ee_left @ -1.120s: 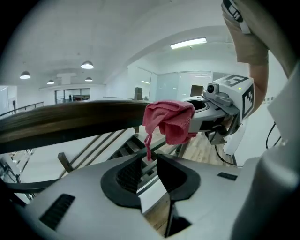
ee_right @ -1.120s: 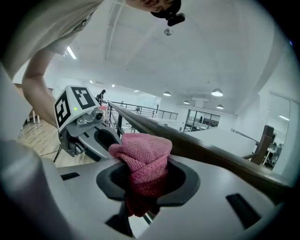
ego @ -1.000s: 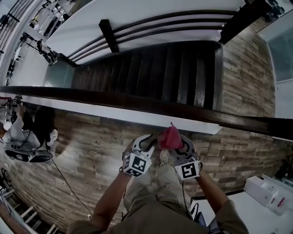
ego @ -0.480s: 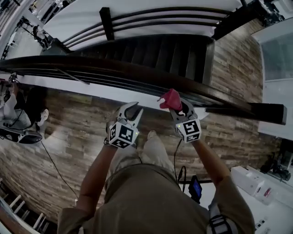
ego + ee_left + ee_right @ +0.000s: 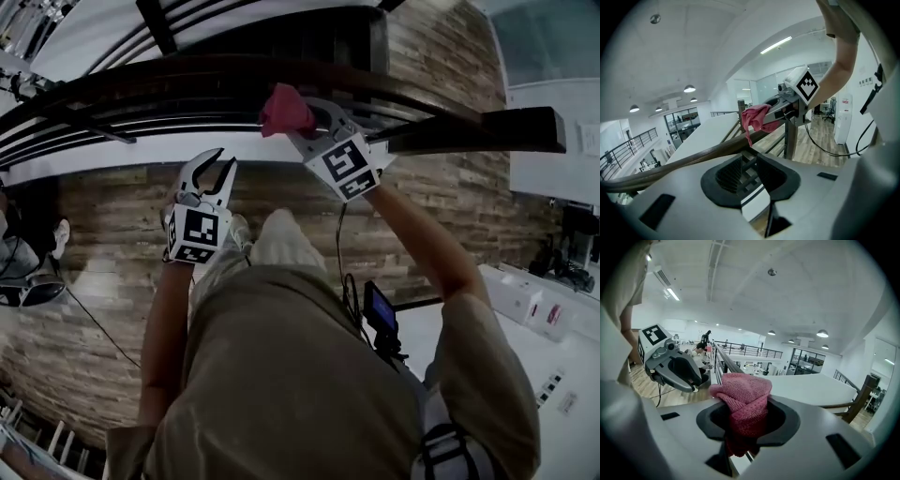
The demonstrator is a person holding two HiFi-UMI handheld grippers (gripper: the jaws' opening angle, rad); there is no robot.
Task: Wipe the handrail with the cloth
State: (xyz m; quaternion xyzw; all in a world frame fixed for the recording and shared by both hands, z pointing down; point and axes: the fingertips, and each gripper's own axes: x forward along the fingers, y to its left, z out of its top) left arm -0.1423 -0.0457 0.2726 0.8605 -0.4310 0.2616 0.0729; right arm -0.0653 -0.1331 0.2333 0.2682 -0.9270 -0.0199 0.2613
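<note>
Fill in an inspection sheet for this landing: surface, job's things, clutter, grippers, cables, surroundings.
Surface: dark wooden handrail; no marks can be made out.
Job's things: pink cloth, bunched, at the handrail; contact unclear.
Clutter: nothing seen.
Grippers: right gripper shut on the cloth; left gripper open and empty, short of the handrail.
Cables: gripper cable runs from the right gripper towards a black device at the person's hip; floor cable lies loose.
Surroundings: wood-plank floor; stairs beyond the handrail; seated person at the left.
</note>
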